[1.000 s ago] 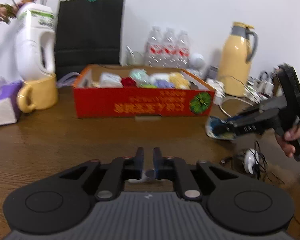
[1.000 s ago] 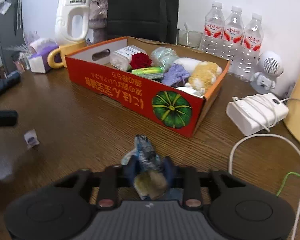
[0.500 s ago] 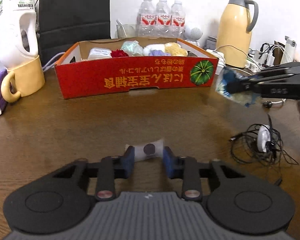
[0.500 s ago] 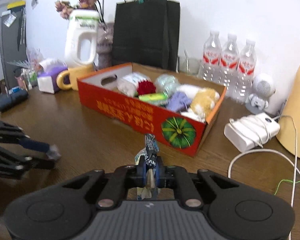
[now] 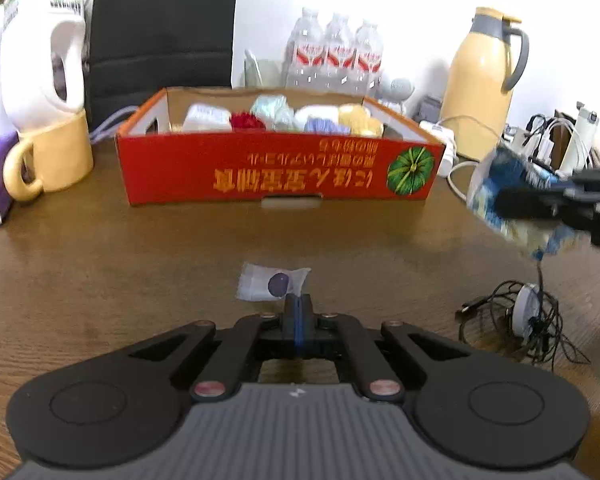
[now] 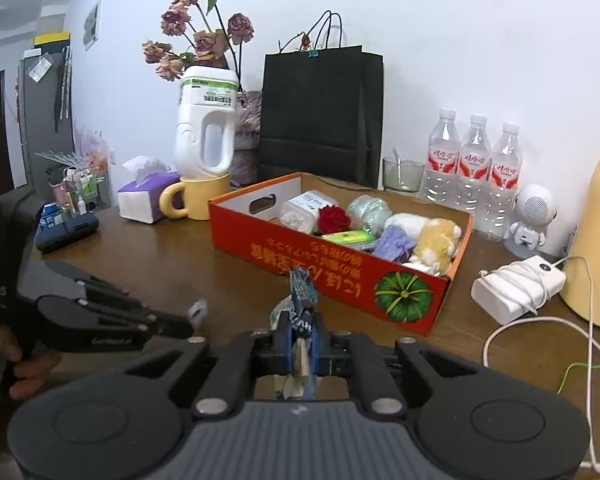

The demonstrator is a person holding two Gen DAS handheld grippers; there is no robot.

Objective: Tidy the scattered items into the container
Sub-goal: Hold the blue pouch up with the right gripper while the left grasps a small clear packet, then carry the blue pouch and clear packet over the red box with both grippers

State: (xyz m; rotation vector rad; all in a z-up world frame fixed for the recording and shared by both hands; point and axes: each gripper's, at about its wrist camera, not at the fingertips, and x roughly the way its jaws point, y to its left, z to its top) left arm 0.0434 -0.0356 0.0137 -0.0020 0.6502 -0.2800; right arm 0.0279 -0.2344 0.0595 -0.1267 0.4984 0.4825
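The red cardboard box (image 5: 276, 172) stands on the wooden table, holding several soft items; it also shows in the right wrist view (image 6: 332, 268). My left gripper (image 5: 297, 306) is shut on the corner of a small white sachet (image 5: 270, 286) with a dark round spot, held above the table. In the right wrist view the sachet (image 6: 198, 310) shows at the left gripper's tip. My right gripper (image 6: 300, 326) is shut on a blue crinkled snack packet (image 6: 302, 294), held in the air in front of the box. The packet (image 5: 508, 200) also shows at the right of the left wrist view.
A yellow mug (image 5: 56, 156) with a white jug in it and a tissue box (image 6: 146, 200) stand left of the box. Water bottles (image 6: 474, 164), a black bag (image 6: 320, 116), a yellow thermos (image 5: 480, 80), a white charger (image 6: 518, 288) and tangled earphones (image 5: 528, 316) surround it.
My left gripper closed on the sachet's corner and lifted it. My right gripper rose further with the packet.
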